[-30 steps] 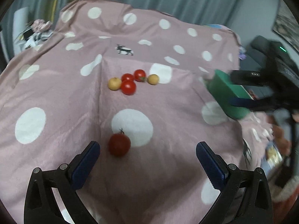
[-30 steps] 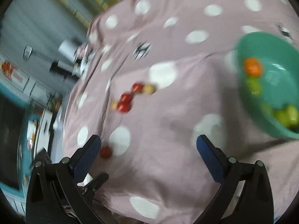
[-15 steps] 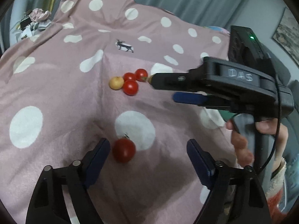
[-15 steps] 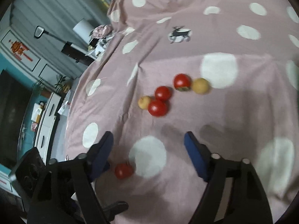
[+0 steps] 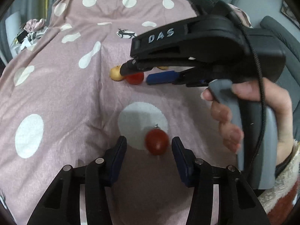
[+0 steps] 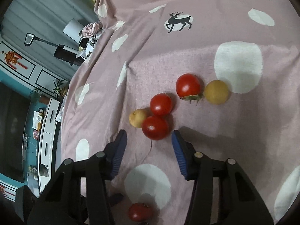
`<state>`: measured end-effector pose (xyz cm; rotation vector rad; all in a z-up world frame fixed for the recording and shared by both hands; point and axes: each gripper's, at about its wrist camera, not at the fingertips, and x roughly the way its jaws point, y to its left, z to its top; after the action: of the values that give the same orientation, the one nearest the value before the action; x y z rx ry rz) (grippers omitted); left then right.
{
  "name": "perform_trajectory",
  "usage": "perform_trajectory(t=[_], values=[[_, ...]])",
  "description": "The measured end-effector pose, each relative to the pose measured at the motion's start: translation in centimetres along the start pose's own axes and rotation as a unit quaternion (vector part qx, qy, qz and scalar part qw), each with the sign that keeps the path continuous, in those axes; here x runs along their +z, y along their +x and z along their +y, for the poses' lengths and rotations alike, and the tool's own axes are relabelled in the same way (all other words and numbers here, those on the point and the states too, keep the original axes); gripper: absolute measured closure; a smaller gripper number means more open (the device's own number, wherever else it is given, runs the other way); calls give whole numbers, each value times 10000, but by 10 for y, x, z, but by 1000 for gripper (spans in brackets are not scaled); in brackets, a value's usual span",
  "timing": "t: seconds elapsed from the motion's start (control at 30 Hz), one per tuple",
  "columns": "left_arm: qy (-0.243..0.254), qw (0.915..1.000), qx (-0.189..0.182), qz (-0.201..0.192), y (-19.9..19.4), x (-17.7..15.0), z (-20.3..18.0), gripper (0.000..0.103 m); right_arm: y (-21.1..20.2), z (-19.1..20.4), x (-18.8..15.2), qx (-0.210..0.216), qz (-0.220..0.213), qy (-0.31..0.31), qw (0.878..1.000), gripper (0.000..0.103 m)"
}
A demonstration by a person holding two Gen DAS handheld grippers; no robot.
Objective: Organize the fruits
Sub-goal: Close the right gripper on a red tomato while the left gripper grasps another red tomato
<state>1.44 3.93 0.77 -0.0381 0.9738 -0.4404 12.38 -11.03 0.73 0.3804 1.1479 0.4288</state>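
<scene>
In the left wrist view, the left gripper (image 5: 149,146) sits at the lower centre of the frame. Its jaws have just been closing from wide apart and now flank a lone tomato (image 5: 156,144) on a white dot of the cloth (image 5: 56,93); the right pad is almost at the fruit, the left pad clearly apart, so nothing is grasped yet. A second ago that tomato lay off to the left finger's side; now it is between the fingers, which I read as a pick about to be made.

To the right, a hand (image 5: 249,116) has brought the right gripper (image 5: 140,75) in from the frame's right edge to the upper centre, over the fruit cluster.

In the right wrist view, the right gripper (image 6: 149,142) at lower centre has likewise been narrowing. Its jaws are unclenched, with the near tomato (image 6: 155,127) just beyond the tips and not yet between the pads. The other tomatoes (image 6: 161,104) and yellow fruits (image 6: 216,92) lie above and to the right. Both hands look set to grasp together.
</scene>
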Motion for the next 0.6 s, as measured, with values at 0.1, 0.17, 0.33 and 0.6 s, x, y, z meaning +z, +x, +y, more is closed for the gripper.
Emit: perform_trajectory(t=[0.1,0.17,0.33,0.6], values=[[-79,10000,30,-6,1,1,-1,53,5,0,3,-63,-7,-81,9999,70],[13,9998,190,31,4,1,-4,69,6,-2,4,-14,-18,-86,10000,72],[178,9988,459,-31,7,-2,-11,75,4,-9,4,133,-37,31,9999,72],[-149,9995,215,-161,0,-2,-3,75,-12,-14,1,162,-114,120,9997,72]])
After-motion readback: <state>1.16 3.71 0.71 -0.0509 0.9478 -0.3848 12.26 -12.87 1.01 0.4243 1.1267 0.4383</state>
